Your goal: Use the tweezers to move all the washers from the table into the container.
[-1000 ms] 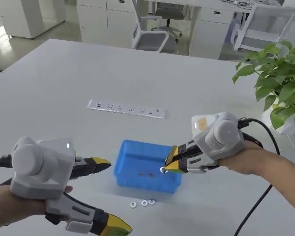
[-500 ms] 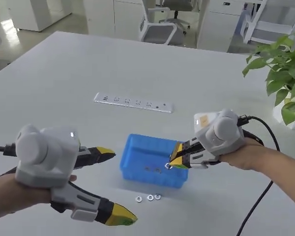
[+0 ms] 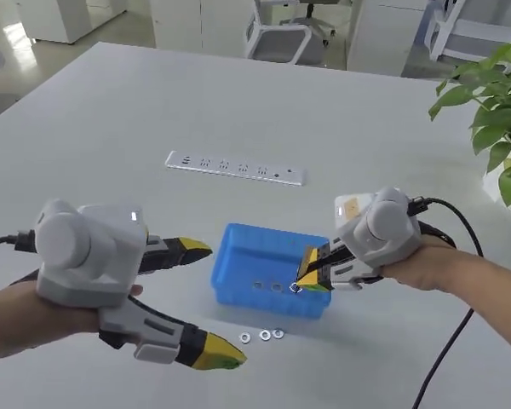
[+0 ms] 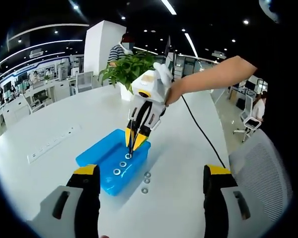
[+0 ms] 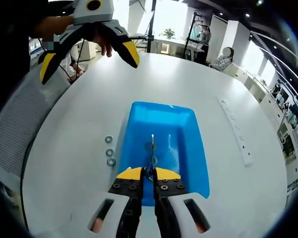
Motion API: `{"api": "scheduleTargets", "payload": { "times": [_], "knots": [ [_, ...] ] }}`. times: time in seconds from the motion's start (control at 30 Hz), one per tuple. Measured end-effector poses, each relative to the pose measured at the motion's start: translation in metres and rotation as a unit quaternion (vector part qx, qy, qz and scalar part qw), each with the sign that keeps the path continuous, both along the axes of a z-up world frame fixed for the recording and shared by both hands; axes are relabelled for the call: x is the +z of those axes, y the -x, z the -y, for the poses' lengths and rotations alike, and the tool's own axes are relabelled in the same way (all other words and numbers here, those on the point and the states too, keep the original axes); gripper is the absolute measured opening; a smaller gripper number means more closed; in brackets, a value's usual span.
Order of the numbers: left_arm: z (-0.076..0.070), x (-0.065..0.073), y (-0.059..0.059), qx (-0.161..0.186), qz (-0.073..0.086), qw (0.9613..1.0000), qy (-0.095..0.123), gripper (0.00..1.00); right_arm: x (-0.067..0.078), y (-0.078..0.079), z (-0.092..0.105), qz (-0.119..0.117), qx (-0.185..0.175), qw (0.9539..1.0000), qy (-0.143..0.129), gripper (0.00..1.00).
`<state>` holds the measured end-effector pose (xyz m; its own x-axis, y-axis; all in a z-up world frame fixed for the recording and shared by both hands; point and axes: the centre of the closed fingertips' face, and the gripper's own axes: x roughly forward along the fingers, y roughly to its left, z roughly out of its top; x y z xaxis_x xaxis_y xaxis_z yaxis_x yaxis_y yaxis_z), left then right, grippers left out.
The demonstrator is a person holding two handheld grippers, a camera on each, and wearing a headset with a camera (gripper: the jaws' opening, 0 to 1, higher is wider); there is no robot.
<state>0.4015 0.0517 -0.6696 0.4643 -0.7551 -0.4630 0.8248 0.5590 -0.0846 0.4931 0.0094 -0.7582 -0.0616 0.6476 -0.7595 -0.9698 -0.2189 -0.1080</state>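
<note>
Washers (image 3: 265,335): three on table (image 3: 111,128), two in container (image 3: 268,308) (blue); right tongs (image 3: 311,278) clamp tweezers (image 5: 152,147), left tongs (image 3: 214,304) gape.

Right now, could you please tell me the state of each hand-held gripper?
Left hand-held gripper: open, holding nothing.
Right hand-held gripper: closed on the tweezers, tips over the blue container.

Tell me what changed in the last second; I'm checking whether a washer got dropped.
The right gripper, shut on the tweezers, eased their tip slightly lower into the blue container; whether a washer dropped is unclear. The left gripper stayed open, three washers stayed on the table.
</note>
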Motion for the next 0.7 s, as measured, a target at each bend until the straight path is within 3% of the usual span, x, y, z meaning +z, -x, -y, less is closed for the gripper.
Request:
{"api": "scheduleTargets", "payload": {
  "times": [0.13, 0.23, 0.4, 0.7],
  "knots": [
    [0.002, 0.002, -0.013, -0.013, 0.017, 0.9997, -0.011, 0.78, -0.003, -0.001, -0.001, -0.003, 0.001, 1.0, 0.003, 0.07],
    [0.004, 0.002, -0.021, -0.017, 0.022, 0.9995, -0.014, 0.69, -0.005, 0.0, -0.002, -0.005, 0.002, 1.0, 0.004, 0.07],
    [0.008, -0.001, -0.035, -0.032, 0.032, 0.9983, -0.038, 0.55, -0.006, 0.002, -0.003, -0.008, 0.004, 1.0, 0.004, 0.08],
    [0.031, -0.002, -0.064, -0.051, 0.052, 0.9963, -0.047, 0.34, -0.007, 0.002, -0.003, -0.006, 0.008, 0.9999, 0.008, 0.08]
  ]
}}
